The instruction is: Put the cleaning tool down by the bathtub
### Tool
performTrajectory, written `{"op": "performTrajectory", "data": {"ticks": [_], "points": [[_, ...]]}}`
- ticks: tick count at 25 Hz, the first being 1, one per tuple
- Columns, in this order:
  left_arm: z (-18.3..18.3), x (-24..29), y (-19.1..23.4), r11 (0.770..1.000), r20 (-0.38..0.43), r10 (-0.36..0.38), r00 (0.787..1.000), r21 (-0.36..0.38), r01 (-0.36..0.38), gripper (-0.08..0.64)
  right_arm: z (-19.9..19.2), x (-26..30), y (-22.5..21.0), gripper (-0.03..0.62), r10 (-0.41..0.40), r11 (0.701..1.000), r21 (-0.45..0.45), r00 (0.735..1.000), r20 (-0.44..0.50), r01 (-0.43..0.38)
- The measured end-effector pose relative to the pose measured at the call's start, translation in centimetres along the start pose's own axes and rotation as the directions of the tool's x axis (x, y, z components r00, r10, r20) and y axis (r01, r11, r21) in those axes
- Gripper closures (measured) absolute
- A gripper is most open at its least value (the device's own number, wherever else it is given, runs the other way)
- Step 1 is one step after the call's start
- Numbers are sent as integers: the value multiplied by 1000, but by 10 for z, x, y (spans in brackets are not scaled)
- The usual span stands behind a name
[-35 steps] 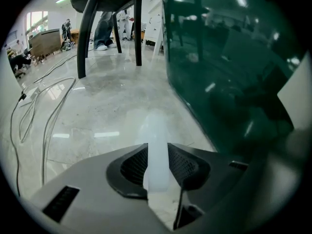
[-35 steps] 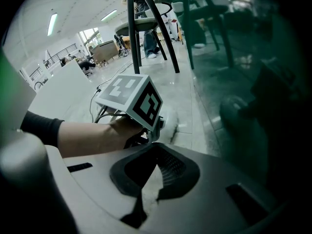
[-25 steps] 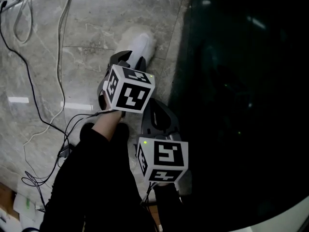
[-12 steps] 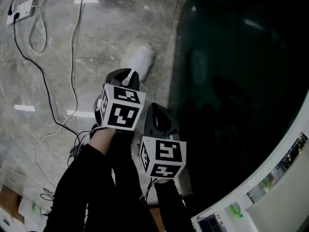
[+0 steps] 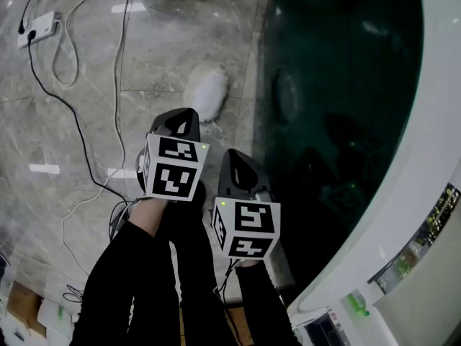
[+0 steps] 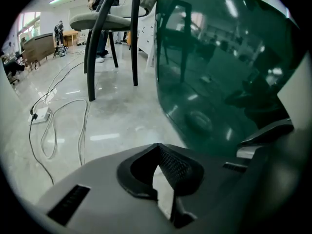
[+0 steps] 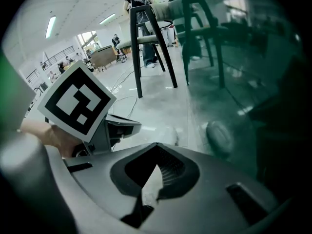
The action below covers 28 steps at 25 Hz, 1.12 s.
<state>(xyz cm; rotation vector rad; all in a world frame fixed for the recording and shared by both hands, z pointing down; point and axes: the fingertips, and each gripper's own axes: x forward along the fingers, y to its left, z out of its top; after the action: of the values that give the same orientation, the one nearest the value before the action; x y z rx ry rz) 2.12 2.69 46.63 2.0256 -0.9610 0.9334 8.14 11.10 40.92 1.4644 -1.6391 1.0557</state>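
The cleaning tool [image 5: 207,92], a white fluffy pad, lies on the grey marble floor [image 5: 144,42] in the upper centre of the head view, just beside the dark green glossy side of the bathtub [image 5: 331,85]. A second ago the left gripper [image 5: 184,121] was over it with its jaws wide. Now that gripper has drawn back to sit just below the tool in the frame, and its jaws have closed tip to tip with nothing between them; the left gripper view shows only floor through the gap behind the tips. The tool has not moved on the floor.

The right gripper [image 5: 238,166] is at lower centre, to the right of the left one and nearer the tub. Its jaws are likewise together and empty, much as before. In its own view the tool [image 7: 168,133] rests on the floor beyond the closed jaws, with its reflection in the tub's side.

The head view has swung too: the tub's white rim [image 5: 432,121] now runs down the right edge, and a power strip [image 5: 41,26] with cables [image 5: 75,114] shows at upper left.
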Motion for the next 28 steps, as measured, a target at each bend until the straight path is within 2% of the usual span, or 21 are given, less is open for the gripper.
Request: {"op": "performTrajectory", "data": {"ticks": [28], "points": [[-17,-55,-13,999,-26,13,1000,-30,-14,552,-7,-42,26,592,42,999,-31,999,-3,-42]]}}
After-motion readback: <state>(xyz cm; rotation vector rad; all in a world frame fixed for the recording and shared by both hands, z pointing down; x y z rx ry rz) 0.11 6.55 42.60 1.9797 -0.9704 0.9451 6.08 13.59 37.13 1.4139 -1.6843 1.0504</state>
